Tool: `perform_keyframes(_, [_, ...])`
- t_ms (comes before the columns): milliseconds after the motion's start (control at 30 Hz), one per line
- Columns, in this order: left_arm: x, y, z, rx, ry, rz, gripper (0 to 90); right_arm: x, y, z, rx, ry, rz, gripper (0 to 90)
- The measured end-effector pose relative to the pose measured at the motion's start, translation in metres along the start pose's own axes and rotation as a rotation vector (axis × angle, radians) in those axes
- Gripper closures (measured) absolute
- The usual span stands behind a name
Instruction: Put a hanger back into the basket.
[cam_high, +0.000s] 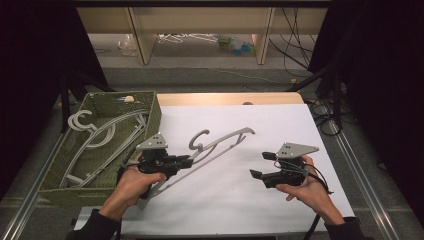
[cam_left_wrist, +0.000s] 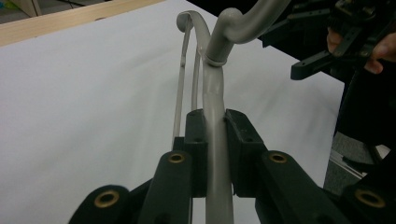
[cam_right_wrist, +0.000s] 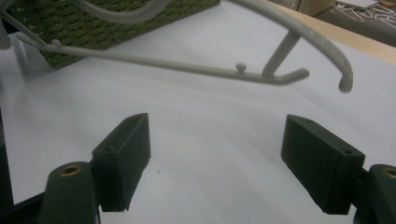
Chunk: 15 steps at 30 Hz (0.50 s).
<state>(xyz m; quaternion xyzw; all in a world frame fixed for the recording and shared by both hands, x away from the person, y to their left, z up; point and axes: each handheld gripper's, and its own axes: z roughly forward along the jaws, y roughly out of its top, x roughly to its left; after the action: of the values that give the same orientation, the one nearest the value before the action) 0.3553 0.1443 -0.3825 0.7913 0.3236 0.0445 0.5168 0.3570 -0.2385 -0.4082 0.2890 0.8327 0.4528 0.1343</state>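
Clamping the grey plastic hanger by its shoulder arm, the left gripper carries something light, rigid, probably slippery; right gripper jaws gape wide, empty.

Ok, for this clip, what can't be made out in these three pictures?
- High view: where the left claw grips the grey hanger; its body and the hand cover that stretch.
- High view: how many hangers lie in the woven basket; they overlap.
- Right gripper view: the hanger's hook end, cut off by the top-left edge.
- High view: items on the far floor, too small.
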Motion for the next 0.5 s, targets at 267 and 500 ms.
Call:
perform_keyframes(267, [-0.012,-0.005,-0.028,-0.035,-0.028,-0.037,79.2,0.006,-0.011,0.0,0.01,0.004,0.003,24.7])
perform_keyframes(500, [-0.013,0.002,-0.055,-0.058,-0.029,-0.058,79.2,0.01,-0.015,0.002,0.007,0.008,0.001,23.4])
